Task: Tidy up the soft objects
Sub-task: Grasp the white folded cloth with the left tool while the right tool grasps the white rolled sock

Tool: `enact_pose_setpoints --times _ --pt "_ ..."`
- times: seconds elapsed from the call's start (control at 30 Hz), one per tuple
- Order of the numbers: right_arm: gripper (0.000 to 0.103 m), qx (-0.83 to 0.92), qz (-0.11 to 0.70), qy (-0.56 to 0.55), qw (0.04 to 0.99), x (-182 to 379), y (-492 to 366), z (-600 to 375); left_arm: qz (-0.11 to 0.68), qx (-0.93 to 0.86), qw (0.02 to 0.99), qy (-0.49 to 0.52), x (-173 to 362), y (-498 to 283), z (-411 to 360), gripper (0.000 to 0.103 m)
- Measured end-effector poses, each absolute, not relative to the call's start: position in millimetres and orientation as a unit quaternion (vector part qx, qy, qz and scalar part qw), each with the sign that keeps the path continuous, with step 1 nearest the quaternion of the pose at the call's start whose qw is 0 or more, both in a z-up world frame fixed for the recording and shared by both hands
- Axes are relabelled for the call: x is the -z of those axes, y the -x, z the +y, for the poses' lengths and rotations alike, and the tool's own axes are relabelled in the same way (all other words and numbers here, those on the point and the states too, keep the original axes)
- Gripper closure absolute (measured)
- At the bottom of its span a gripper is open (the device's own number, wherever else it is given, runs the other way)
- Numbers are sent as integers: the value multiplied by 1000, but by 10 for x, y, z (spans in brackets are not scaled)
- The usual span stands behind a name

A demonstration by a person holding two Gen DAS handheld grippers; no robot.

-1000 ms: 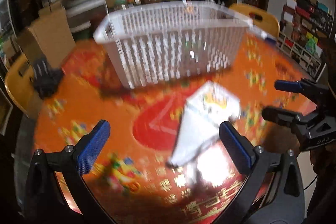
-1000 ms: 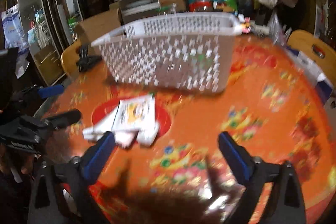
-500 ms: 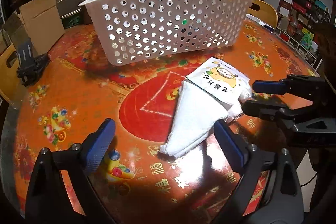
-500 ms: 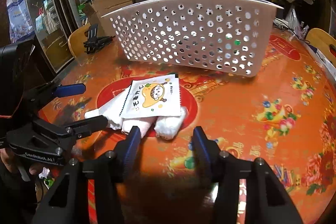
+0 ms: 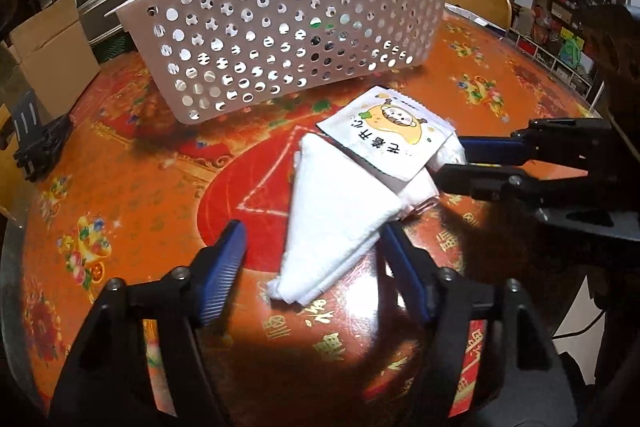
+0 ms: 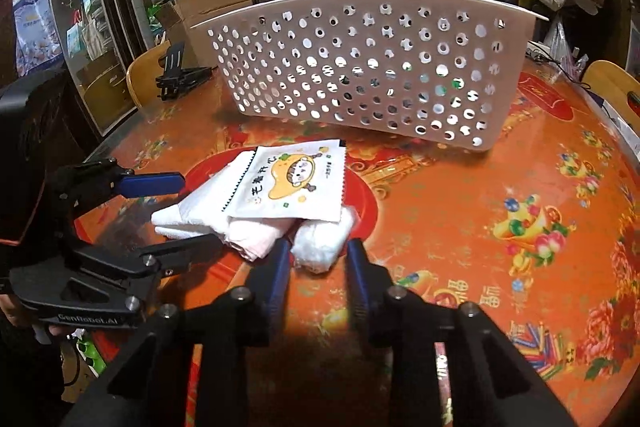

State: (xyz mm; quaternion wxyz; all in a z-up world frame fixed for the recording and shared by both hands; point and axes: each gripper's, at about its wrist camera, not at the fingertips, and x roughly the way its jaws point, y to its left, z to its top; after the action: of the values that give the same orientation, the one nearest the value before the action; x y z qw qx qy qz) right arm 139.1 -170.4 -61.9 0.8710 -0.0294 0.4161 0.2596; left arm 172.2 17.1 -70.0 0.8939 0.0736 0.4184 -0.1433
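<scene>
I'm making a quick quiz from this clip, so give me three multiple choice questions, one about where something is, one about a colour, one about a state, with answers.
1. Where does the printed packet lie?
A. inside the basket
B. on top of the folded white cloths
C. on a chair

2. What colour are the pads on the gripper fingers?
A. blue
B. yellow
C. white

3. How does the left gripper stand?
A. shut on the packet
B. open, with the white towel's corner between its fingers
C. shut on the basket rim

Answers:
1. B: the packet rests on the white towel and the rolled cloths, in front of the white basket.
2. A: the pads show blue in both views.
3. B: its fingers are spread on either side of the towel's near corner.
</scene>
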Motion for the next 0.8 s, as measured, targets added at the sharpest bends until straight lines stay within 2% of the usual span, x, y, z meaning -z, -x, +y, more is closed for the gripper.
enact_pose_setpoints --times 0.13,0.37,0.8 --pt "78 -262 416 20 871 622 -1384 -1743 414 158 894 -64 708 -1703 190 64" --pt "78 -257 406 -8 877 606 -1358 -1869 401 159 900 -56 694 -1653 230 79" --pt "78 -253 359 -49 897 525 -1253 -2064 364 159 918 -23 579 -1553 367 80"
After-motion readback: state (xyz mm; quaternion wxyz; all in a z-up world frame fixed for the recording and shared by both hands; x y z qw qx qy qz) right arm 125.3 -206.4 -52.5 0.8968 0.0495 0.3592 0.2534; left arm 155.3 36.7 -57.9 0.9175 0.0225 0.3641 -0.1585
